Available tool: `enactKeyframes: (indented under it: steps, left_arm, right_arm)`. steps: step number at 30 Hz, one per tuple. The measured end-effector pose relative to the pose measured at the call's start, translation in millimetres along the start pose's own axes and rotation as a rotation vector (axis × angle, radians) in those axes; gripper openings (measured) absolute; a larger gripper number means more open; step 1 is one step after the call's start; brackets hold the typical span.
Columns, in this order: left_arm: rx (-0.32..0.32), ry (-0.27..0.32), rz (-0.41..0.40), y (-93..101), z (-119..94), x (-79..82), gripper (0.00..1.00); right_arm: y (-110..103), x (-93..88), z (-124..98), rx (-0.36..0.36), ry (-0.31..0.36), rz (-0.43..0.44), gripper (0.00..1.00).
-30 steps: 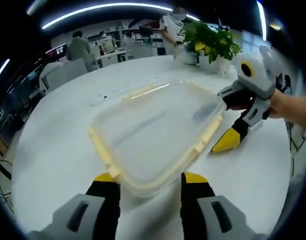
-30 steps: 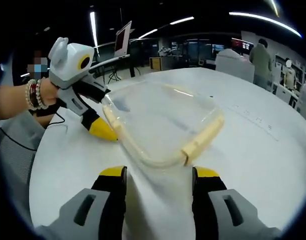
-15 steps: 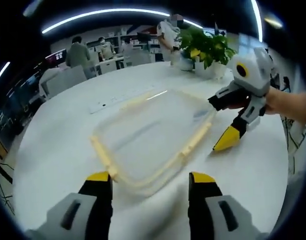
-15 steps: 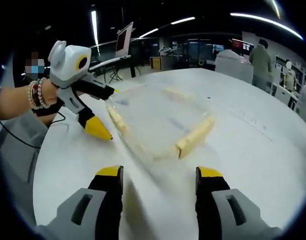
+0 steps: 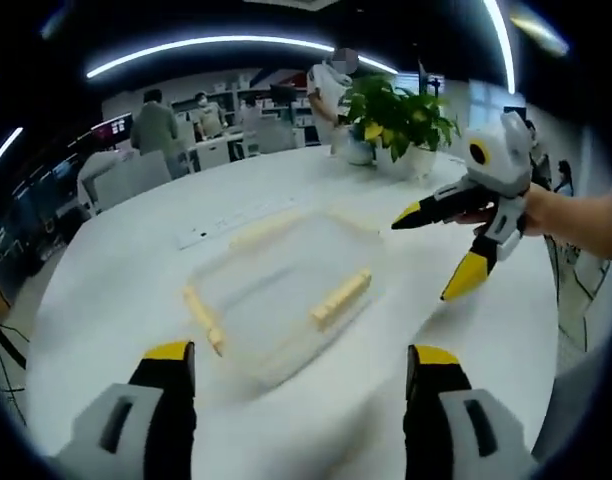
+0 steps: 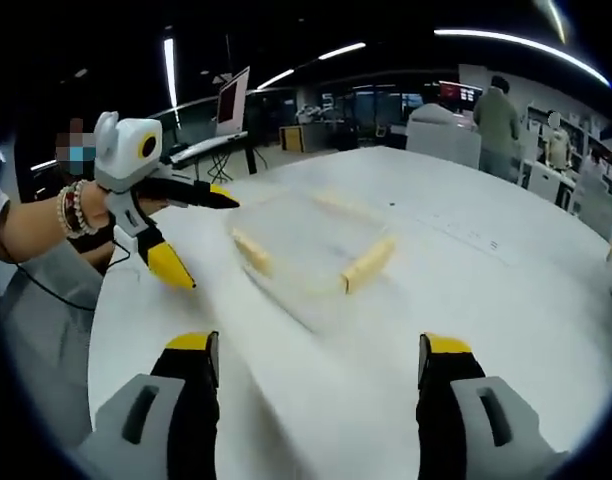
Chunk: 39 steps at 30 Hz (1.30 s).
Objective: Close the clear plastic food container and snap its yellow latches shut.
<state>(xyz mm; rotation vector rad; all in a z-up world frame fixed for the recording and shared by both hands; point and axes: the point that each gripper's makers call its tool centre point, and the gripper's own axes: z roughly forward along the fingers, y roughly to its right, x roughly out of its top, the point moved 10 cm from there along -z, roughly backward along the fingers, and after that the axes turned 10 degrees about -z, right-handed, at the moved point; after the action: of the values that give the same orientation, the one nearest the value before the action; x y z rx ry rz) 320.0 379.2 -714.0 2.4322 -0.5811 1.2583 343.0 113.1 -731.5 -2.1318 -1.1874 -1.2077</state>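
Note:
The clear plastic container (image 5: 278, 288) lies flat on the white table (image 5: 106, 290), with yellow latches (image 5: 339, 298) along its edges; blur hides whether they are snapped. My left gripper (image 5: 302, 356) stands open, short of the container's near edge, holding nothing. My right gripper (image 5: 433, 252) comes in from the right, open and apart from the container. In the right gripper view the container (image 6: 306, 248) sits mid-table with a yellow latch (image 6: 369, 265) facing me. There my right gripper (image 6: 318, 346) is open and well back from it, and the left gripper (image 6: 201, 240) hovers open at the container's left.
A potted plant (image 5: 406, 105) stands at the table's far edge. A flat pale strip (image 5: 231, 212) lies beyond the container. Several people and chairs are in the office behind. A monitor (image 6: 232, 95) stands beyond the table. A person's braceleted wrist (image 6: 71, 195) holds the left gripper.
Both grippers have drawn back from the container and their jaws have spread wider. The right gripper's tips have left the container's edge. The container looks smaller and farther off.

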Motion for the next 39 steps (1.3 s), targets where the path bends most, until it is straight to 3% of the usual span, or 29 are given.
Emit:
enactKeyframes:
  steps: [3, 11, 14, 20, 23, 30, 34, 38, 39]
  left_arm:
    - [-0.013, 0.019, -0.030, 2.3, -18, 2.1, 0.93]
    - [-0.031, 0.104, -0.006, 7.2, -88, 3.4, 0.93]
    - [-0.001, 0.077, 0.019, 1.9, -111, -11.5, 0.93]
    - [-0.021, 0.119, -0.012, -1.5, -147, -35.7, 0.93]
    - [-0.017, 0.100, -0.029, -2.4, -170, -46.5, 0.92]
    - [0.018, 0.218, 0.052, -3.1, -219, -60.4, 0.92]
    - [0.070, 0.175, 0.088, -10.9, -234, -85.1, 0.93]
    - [0.076, 0.147, 0.040, -11.3, -244, -106.6, 0.92]
    - [0.082, 0.125, 0.061, -9.5, -248, -110.5, 0.91]
  right_arm:
    - [-8, 4.4, -13, -0.016, 0.019, 0.009, 0.85]
    - [-40, 13.9, -43, -0.067, 0.073, 0.011, 0.86]
    - [-53, 9.7, -50, -0.084, 0.086, 0.045, 0.86]
    - [-88, 1.6, -68, -0.118, 0.112, 0.093, 0.84]
    - [-106, -3.9, -77, -0.124, 0.109, 0.106, 0.84]
    - [-144, -15.9, -104, -0.164, 0.124, 0.151, 0.80]
    - [-164, -24.4, -114, -0.197, 0.102, 0.153, 0.74]
    - [-181, -31.5, -121, -0.204, 0.098, 0.174, 0.76]
    - [-185, -34.4, -123, -0.213, 0.097, 0.185, 0.76]
